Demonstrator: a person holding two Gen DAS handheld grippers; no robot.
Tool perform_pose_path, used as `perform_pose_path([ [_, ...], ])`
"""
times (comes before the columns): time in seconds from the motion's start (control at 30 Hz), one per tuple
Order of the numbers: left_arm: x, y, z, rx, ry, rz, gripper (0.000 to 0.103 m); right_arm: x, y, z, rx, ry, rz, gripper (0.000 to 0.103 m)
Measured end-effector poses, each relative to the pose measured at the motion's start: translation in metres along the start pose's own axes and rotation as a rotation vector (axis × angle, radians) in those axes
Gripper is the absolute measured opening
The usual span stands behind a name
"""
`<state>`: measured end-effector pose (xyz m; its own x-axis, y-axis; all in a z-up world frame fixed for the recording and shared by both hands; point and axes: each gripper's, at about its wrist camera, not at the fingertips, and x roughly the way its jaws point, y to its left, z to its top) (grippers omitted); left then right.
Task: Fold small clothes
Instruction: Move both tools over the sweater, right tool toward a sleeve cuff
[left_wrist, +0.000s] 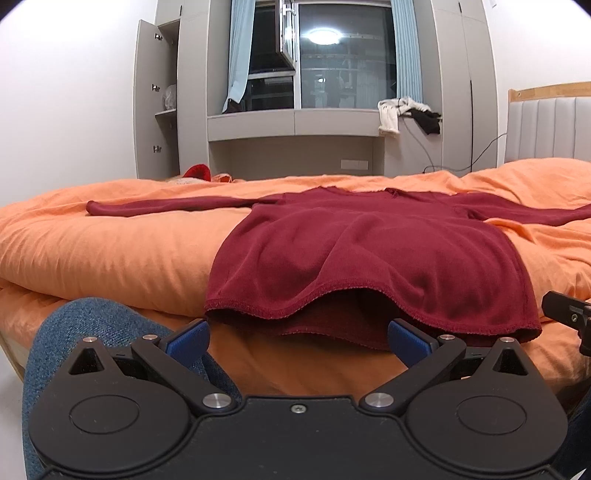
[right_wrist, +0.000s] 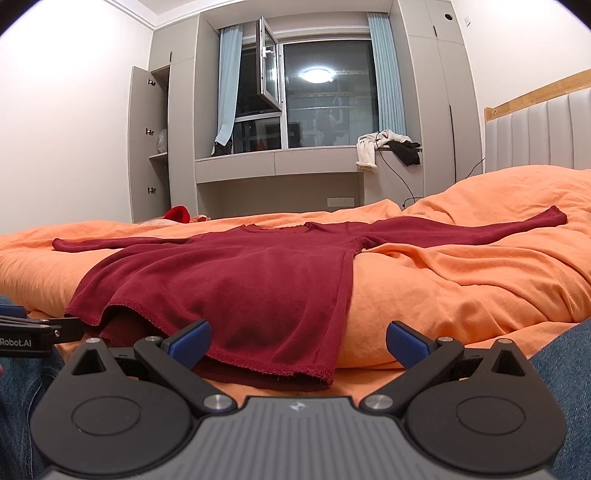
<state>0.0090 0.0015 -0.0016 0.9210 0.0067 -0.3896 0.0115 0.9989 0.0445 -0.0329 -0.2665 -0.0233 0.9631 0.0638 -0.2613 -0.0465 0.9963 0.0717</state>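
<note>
The dark red top (left_wrist: 369, 251) lies spread across mid-frame on the bed (left_wrist: 110, 251), its hem just ahead of both released tools, left tool (left_wrist: 298, 338) and right tool (right_wrist: 298, 339).

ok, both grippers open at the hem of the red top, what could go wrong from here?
1. The hem gapes: its top layer arches off the bottom one, so the left gripper may pinch one layer only and the fold could skew.
2. The orange duvet is soft and rumpled; the right gripper could catch bedding along with the red top.
3. Both sleeves lie spread wide and may drag.
</note>
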Motion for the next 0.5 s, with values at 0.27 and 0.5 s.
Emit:
perform_pose_path([
  [0.27, 0.012, -0.01, 0.003, 0.044, 0.078, 0.019, 0.102, 0.017, -0.002, -0.002, 0.017, 0.113, -0.039, 0.103],
  [0.5, 0.029, -0.028, 0.035, 0.066, 0.091, -0.013, 0.102, 0.031, -0.016, 0.016, 0.075, 0.18, -0.024, 0.103],
])
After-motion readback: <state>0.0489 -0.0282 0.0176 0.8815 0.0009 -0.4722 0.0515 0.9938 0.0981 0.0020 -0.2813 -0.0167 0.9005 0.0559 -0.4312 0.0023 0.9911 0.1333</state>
